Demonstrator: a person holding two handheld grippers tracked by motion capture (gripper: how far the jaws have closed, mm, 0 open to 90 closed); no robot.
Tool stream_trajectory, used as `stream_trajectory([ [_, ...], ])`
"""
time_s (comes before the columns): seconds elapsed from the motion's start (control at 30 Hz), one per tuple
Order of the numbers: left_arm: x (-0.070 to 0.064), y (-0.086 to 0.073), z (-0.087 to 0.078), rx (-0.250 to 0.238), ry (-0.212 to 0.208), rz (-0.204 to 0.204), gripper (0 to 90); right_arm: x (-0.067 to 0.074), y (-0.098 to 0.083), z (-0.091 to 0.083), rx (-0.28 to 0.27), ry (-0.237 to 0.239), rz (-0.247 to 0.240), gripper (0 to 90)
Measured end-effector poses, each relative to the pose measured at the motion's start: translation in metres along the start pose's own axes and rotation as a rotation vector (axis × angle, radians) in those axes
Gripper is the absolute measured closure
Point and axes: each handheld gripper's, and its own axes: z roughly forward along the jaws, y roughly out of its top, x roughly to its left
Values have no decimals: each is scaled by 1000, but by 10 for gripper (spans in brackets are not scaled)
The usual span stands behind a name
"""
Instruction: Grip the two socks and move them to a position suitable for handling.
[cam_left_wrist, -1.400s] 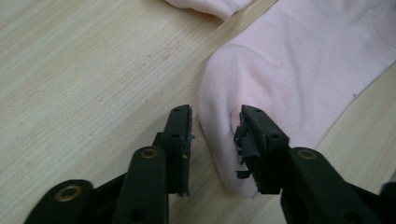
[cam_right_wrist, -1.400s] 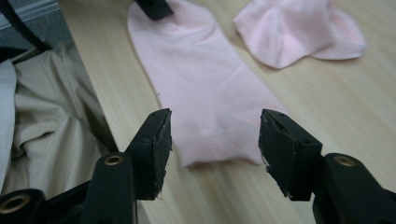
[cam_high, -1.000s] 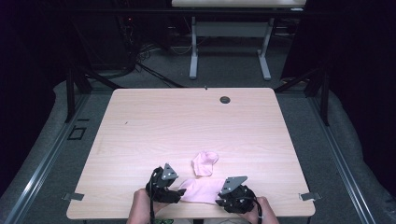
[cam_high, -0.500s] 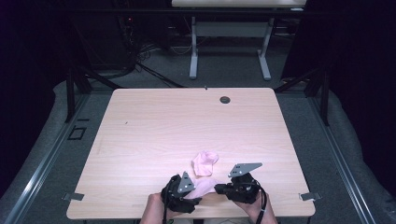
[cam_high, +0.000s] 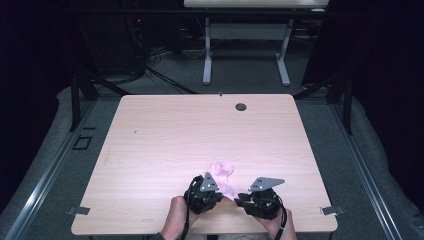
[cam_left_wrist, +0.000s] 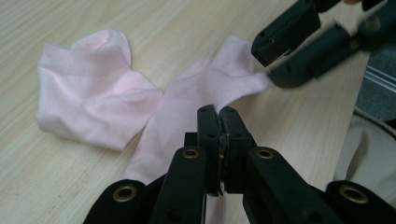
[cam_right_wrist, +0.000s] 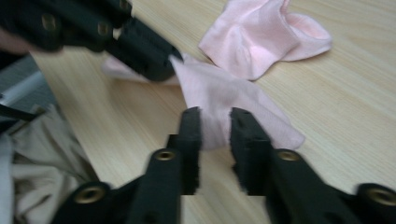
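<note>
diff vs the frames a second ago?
Left gripper slid right along the near edge and has just closed its jaws on the flat pale pink sock. Right gripper has just been opening, sock between its jaws. Crumpled pink sock and wooden table unchanged.

socks (cam_left_wrist: 93, 100): soft pink knit cloth, matt
table (cam_high: 200, 135): pale wood-grain laminate, smooth
left gripper (cam_left_wrist: 218, 116): black matt plastic, brass-coloured rivets

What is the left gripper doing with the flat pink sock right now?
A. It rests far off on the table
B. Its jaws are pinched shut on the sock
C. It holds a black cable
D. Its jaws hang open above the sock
B. In the left gripper view the left gripper has its jaws pressed together on the flat pink sock.
</note>
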Motion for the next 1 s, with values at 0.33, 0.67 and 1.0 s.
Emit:
stream_trajectory([
  [0.33, 6, 11, -6, -10, -26, -63, 884, 32, -10, 20, -57, -254, -183, 520],
  [0.67, 11, 4, -9, -19, -57, -64, 873, 14, 2, -2, -142, -171, -165, 861],
  [1.0, -9, -29, -20, -71, 59, 55, 644, 9, 20, -23, -126, -94, -45, 866],
])
